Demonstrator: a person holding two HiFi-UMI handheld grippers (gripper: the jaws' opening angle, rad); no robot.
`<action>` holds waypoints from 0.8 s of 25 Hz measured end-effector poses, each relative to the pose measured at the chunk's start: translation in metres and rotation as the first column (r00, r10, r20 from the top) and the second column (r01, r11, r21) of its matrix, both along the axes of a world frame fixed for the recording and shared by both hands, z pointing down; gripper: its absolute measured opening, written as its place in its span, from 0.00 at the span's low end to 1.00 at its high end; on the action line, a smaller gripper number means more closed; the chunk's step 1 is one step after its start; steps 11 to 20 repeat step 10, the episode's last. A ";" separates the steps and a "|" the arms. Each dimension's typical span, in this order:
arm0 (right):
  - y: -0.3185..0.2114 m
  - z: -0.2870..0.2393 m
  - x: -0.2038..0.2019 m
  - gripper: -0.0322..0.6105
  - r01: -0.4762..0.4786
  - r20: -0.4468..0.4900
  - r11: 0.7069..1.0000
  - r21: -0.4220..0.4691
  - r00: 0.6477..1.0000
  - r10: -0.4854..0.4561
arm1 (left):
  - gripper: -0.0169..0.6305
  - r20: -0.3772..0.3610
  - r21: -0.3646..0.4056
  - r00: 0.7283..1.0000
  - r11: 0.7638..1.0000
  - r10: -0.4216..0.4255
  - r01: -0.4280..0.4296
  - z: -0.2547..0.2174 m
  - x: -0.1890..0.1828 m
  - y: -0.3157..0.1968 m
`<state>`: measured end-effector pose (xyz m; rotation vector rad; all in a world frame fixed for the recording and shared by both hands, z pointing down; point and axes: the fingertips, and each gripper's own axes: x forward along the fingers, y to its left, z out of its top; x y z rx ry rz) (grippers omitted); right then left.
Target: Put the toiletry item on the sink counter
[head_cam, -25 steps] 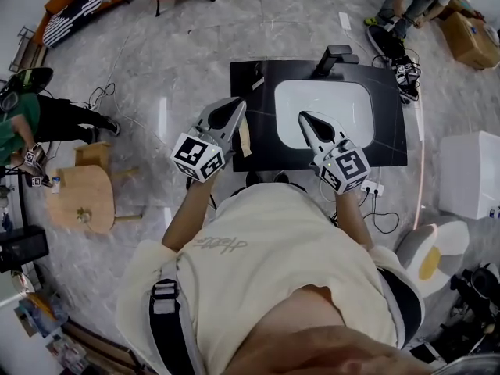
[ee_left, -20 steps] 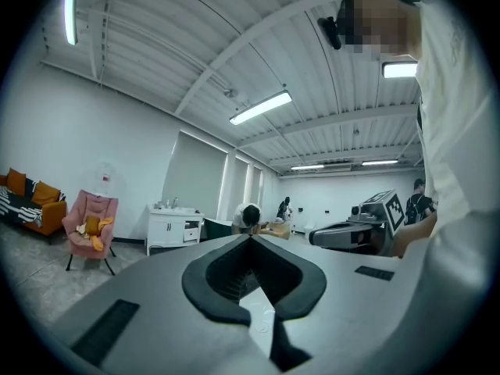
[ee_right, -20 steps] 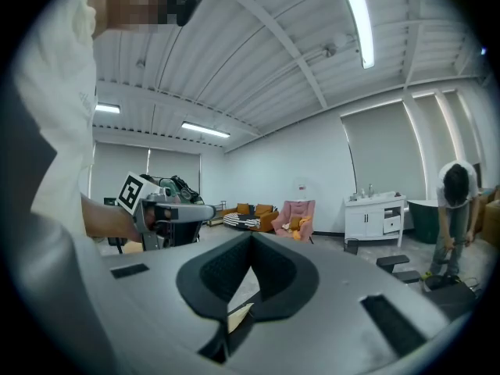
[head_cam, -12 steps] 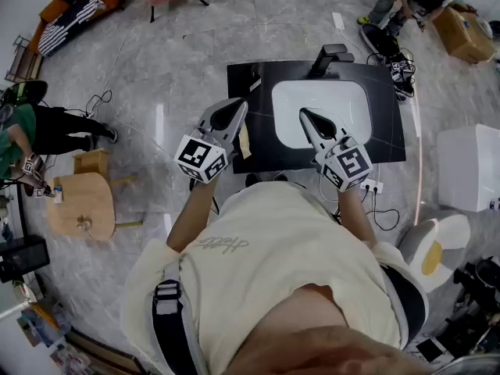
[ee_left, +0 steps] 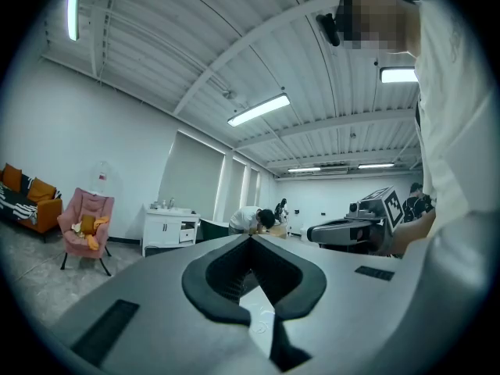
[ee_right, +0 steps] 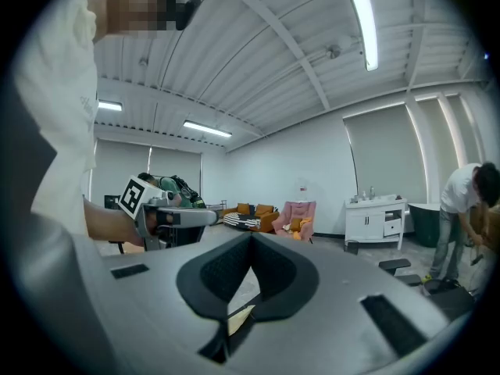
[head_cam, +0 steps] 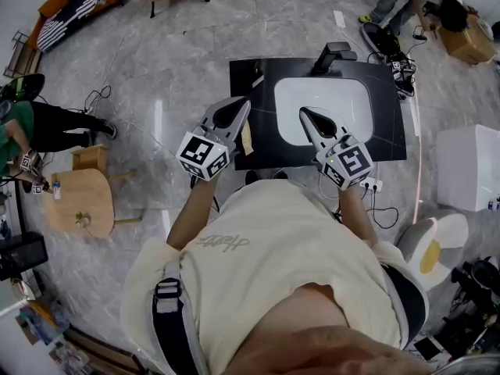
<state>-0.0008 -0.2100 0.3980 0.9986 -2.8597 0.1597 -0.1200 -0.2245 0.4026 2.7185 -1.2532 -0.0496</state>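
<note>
The person stands at a low black tabletop (head_cam: 391,135) with a white basin (head_cam: 336,92) sunk in it and a dark faucet (head_cam: 334,53) at its far edge. Both bare forearms reach forward from the chest with the elbows bent, and each hand holds its gripper about level, with the marker cube nearest the body. The left gripper (head_cam: 241,102) slants forward and a little to the right, its tip above the tabletop's left part, short of the basin. The right gripper (head_cam: 303,113) slants forward and a little to the left, its tip above the basin's near left corner. The two tips lean toward each other but stay well apart. In the left gripper view the jaws are together at the tips, leaving only the diamond-shaped hollow between the pads, and nothing is clamped there. The right gripper view shows the same: jaws closed tip to tip and empty. A flat tan item (head_cam: 247,137) lies on the tabletop near its left edge, just beside the left gripper's body and apart from both sets of jaws. It is too small to tell whether this is the toiletry item. The tabletop stands on a grey marble floor (head_cam: 180,61), and other people work at the room's edges.
</note>
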 end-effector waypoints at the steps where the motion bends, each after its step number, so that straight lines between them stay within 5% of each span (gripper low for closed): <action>1: 0.000 0.000 -0.001 0.04 0.001 -0.001 1.000 -0.001 1.000 -0.001 | 0.03 -0.001 -0.002 1.000 1.000 0.001 -0.001 0.001 -0.001 0.000; 20: -0.011 0.006 0.004 0.04 -0.085 0.014 0.996 0.018 0.996 0.085 | 0.03 -0.029 -0.012 1.000 1.000 0.009 -0.009 0.011 -0.010 -0.011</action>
